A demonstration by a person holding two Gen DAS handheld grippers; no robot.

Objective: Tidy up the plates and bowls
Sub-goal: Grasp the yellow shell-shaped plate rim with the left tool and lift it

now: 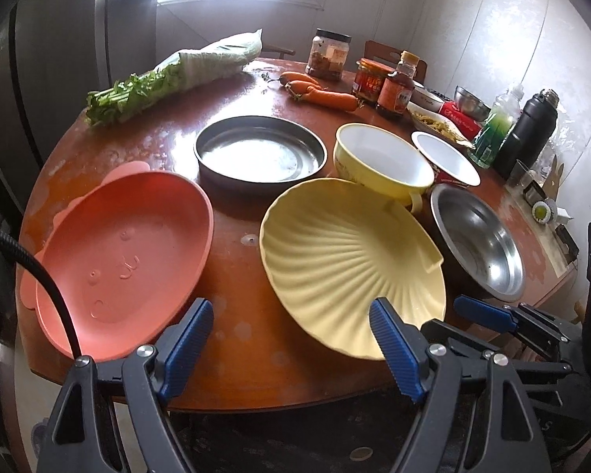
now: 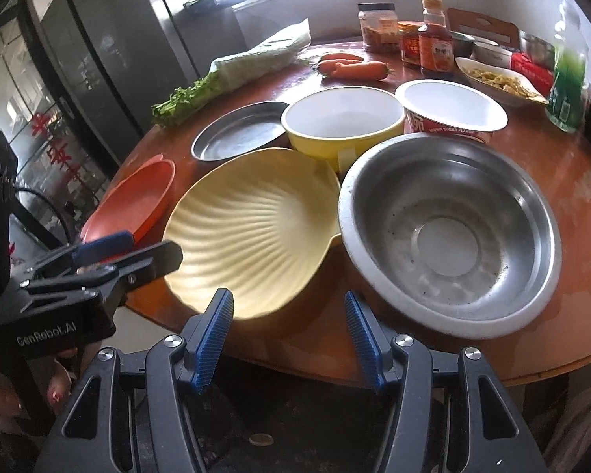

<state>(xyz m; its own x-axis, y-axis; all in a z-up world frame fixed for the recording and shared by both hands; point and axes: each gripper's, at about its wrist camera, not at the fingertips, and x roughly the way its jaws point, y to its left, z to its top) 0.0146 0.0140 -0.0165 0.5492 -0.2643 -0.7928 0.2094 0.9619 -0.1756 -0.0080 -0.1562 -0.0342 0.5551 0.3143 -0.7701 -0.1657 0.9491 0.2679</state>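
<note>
The yellow shell plate (image 1: 346, 272) lies at the near edge of the round table (image 1: 236, 358), its near rim jutting past that edge. Its ribs fan out from a hinge end with two small tabs that points toward the steel bowl (image 1: 478, 242), so its long axis runs roughly across the table edge. Everything else is placed from this plate. The steel bowl sits just beside it on the hinge side, rim close to rim; whether they touch is unclear. Behind it, touching or nearly so, stands the yellow handled bowl (image 1: 382, 161), handle toward the plate. Beside that bowl is the white paper cup bowl (image 1: 445, 157). The dark metal pan (image 1: 260, 151) lies behind the plate toward the pink plate (image 1: 124, 260), which rests well apart on the far side from the steel bowl, its long axis slanting away from the table edge. Carrots (image 1: 323, 92), greens (image 1: 169, 79), jars (image 1: 329, 57) and bottles (image 1: 396, 88) crowd the far part.

The left gripper (image 1: 291, 349) hangs over the bare table between pink plate and shell plate, jaws wide apart, holding nothing. The right gripper (image 2: 289, 335) hovers before the shell plate's near rim, jaws about half apart, empty.
</note>
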